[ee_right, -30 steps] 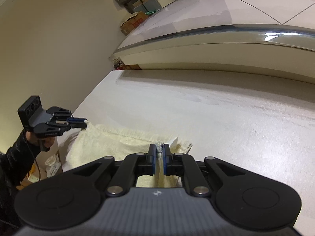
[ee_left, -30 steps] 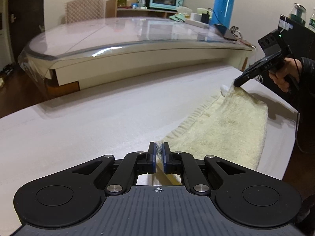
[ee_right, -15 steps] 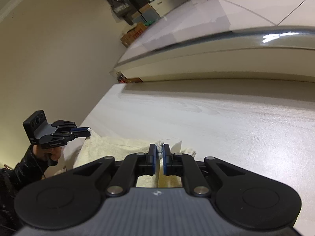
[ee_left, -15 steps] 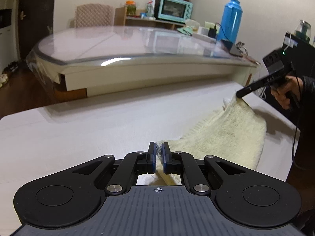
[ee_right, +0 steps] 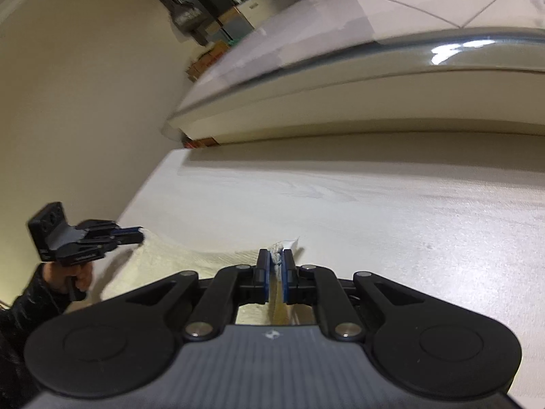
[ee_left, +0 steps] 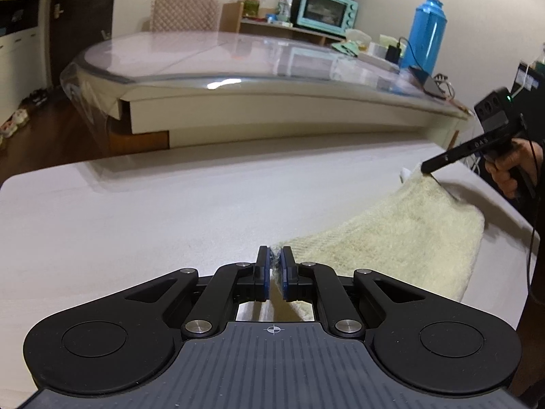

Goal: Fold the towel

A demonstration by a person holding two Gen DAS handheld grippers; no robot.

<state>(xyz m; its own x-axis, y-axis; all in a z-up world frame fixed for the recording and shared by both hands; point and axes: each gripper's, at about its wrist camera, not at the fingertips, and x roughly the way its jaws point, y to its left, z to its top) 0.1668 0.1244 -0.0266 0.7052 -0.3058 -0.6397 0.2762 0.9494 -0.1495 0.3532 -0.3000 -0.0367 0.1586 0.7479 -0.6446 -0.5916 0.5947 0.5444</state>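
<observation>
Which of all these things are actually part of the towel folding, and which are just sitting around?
In use:
cream fluffy towel
left hand-held gripper
right hand-held gripper
white tabletop

Just lying about:
turquoise toaster oven
tall blue thermos
glass-topped table

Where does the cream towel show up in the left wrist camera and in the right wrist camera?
Left wrist view: the towel runs from the left gripper at bottom centre up to the right gripper at the right edge.
Right wrist view: the towel spans lower left, from the left gripper to the right gripper.
Shared landmark: the glass-topped table behind.
</observation>
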